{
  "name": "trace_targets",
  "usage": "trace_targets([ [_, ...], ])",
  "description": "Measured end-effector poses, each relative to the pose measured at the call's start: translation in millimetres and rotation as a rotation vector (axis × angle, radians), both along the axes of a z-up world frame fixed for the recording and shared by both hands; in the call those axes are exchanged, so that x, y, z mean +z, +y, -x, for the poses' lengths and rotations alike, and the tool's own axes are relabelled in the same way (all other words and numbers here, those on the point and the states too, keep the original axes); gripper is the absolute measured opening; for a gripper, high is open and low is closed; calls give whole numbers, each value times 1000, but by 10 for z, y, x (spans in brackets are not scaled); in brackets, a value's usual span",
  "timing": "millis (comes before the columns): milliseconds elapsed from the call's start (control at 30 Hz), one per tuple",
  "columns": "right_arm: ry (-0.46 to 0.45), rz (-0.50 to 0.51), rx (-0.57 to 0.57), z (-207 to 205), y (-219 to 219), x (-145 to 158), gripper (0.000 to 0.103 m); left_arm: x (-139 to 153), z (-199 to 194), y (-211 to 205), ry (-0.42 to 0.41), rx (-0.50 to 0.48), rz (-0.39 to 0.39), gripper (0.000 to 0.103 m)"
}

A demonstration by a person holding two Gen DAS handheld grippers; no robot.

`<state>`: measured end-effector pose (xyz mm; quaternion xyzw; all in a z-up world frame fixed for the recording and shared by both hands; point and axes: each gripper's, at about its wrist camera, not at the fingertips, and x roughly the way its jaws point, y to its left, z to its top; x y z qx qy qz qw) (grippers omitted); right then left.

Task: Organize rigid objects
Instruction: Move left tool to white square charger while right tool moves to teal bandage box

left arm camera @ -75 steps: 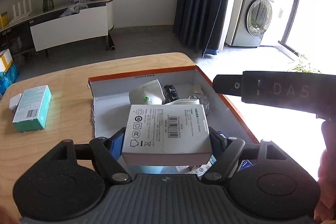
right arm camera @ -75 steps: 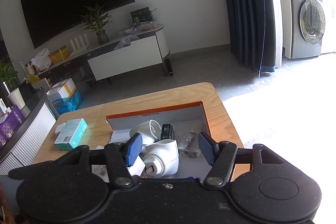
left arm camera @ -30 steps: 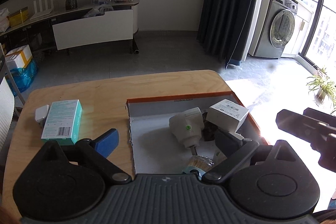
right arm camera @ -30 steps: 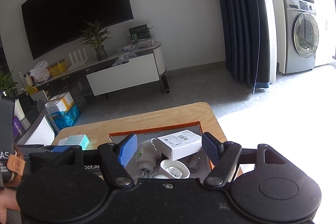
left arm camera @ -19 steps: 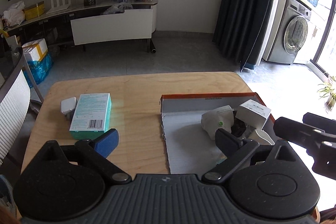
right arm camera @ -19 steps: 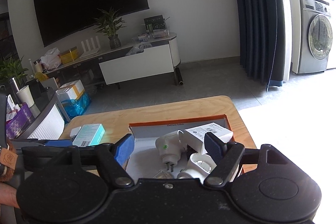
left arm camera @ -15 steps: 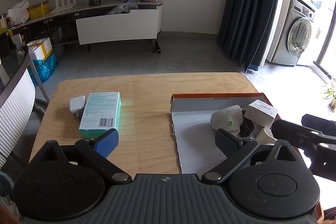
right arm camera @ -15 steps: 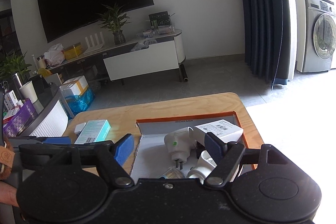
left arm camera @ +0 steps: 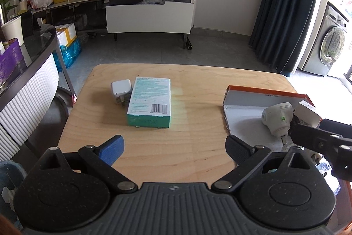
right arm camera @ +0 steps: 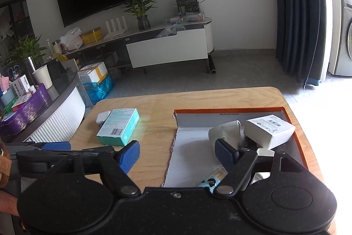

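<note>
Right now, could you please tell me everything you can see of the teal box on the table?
The teal box is a closed, flat rectangular carton, apparently cardboard, lying on the wooden table, well left of the orange-rimmed tray. Its pale top carries small print and a barcode; its sides are darker teal. A white plug adapter sits against its left side. Nothing grips it.
</note>
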<state>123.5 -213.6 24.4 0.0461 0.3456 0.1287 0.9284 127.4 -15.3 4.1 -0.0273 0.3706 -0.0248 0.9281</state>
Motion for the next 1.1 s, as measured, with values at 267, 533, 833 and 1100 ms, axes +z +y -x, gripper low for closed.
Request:
trace_targets([
  [267,17,8,49,-50,223,-65,89,-138,-70,417,22,94,16,102],
  [533,23,9,88,-94,317,-114,90,-228,-441,828,21,206,-2,102],
  [833,27,7,102,-200,352,-173,90,-434,-910,982,59,229,-46,101],
  [1100,34,-8,108,-331,360,-261,91,-580,-1083,771,54,118,-35,101],
])
